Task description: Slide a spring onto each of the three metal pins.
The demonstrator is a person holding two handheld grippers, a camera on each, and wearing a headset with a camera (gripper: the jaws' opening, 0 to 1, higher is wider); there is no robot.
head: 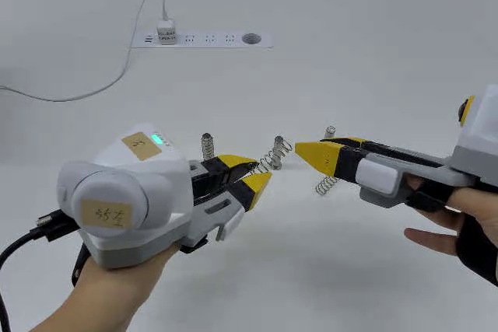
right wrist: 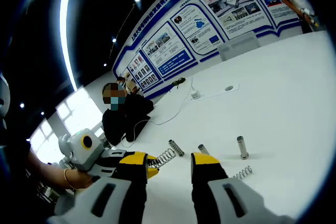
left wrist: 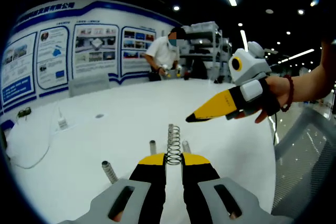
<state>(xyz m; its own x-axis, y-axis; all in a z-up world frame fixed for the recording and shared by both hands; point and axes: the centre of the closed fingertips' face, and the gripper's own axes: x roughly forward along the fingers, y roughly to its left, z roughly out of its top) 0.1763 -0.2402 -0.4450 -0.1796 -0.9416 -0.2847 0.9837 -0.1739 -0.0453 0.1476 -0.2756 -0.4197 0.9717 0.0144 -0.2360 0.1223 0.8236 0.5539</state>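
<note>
**Left tool pinching a spring in front of the middle pin**

The left tool [head: 261, 172] is gripping a spring [head: 274, 157] by one end. Its yellow-tipped jaws are drawn narrow on the coils, and the rest of the spring is sticking out past the tips. In the head view the spring is slanting up across the front of the middle pin [head: 278, 142] (whether coil and pin are touching, I cannot tell).

The right tool [head: 311, 153] is hovering just to the right of the spring with its tip pointing toward the left tool. In the right gripper view its jaws are standing apart with nothing between them.

The three pins are standing upright in a row on the white desk [head: 350, 60]. The left-hand pin [head: 207, 145] is already wearing a spring, with coils showing along its shaft. The right-hand pin [head: 330, 131] is standing just behind the right tool's tip.

A loose spring [head: 327, 184] is lying flat on the desk below the right tool. Toward the far side of the desk, a power strip [head: 210, 39] is carrying a white charger [head: 166, 32].
</note>
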